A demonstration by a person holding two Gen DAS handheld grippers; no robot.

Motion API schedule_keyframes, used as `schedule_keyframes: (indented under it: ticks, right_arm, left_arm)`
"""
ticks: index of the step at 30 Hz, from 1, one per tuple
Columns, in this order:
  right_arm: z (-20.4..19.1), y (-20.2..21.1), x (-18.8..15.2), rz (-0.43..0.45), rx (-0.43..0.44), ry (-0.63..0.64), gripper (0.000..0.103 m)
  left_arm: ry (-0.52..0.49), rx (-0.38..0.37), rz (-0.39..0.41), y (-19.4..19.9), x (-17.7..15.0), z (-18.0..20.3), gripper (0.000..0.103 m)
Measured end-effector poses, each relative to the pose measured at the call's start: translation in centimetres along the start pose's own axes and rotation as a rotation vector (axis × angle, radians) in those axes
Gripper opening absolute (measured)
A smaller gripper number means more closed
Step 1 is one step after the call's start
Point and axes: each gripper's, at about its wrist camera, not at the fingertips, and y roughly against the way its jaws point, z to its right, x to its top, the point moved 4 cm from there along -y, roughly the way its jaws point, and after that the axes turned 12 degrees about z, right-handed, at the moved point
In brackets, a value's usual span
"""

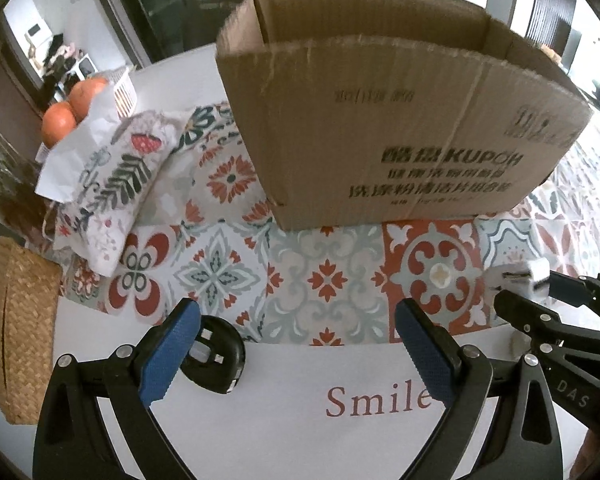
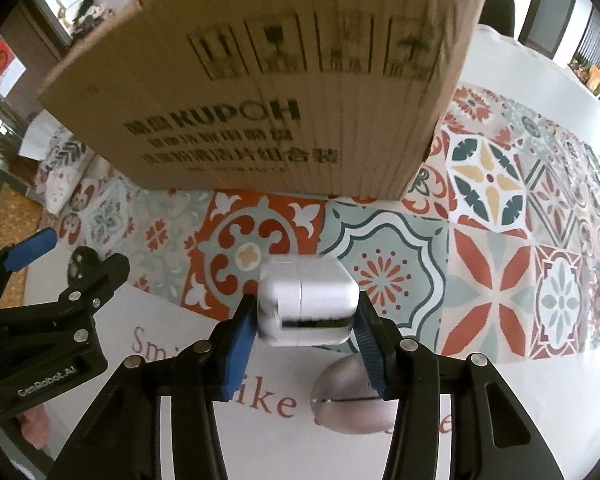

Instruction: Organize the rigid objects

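Note:
An open cardboard box (image 1: 380, 120) with "KUPOH" print stands on the patterned tablecloth; it also fills the top of the right wrist view (image 2: 260, 92). My right gripper (image 2: 306, 316) is shut on a white power adapter (image 2: 308, 300) and holds it above the table in front of the box; the adapter shows in the left wrist view (image 1: 528, 278). My left gripper (image 1: 296, 320) is open and empty, low over the white "Smile" mat (image 1: 300, 400). A black round object (image 1: 216, 354) lies by its left finger. A pinkish oval case (image 2: 352, 396) lies under my right gripper.
Two oranges (image 1: 74, 106) and a white basket (image 1: 124, 92) stand at the far left beside a patterned pouch (image 1: 116, 184). A woven wicker box (image 1: 20, 324) sits at the left edge.

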Motion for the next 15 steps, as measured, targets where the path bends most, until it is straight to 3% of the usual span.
schedule_keyframes:
  ticks: [15]
  right_arm:
    - [-1.8, 5.2, 2.4, 0.125, 0.021, 0.015, 0.046]
  left_arm:
    - [-0.002, 0.004, 0.129, 4.8, 2.3, -0.9, 0.099]
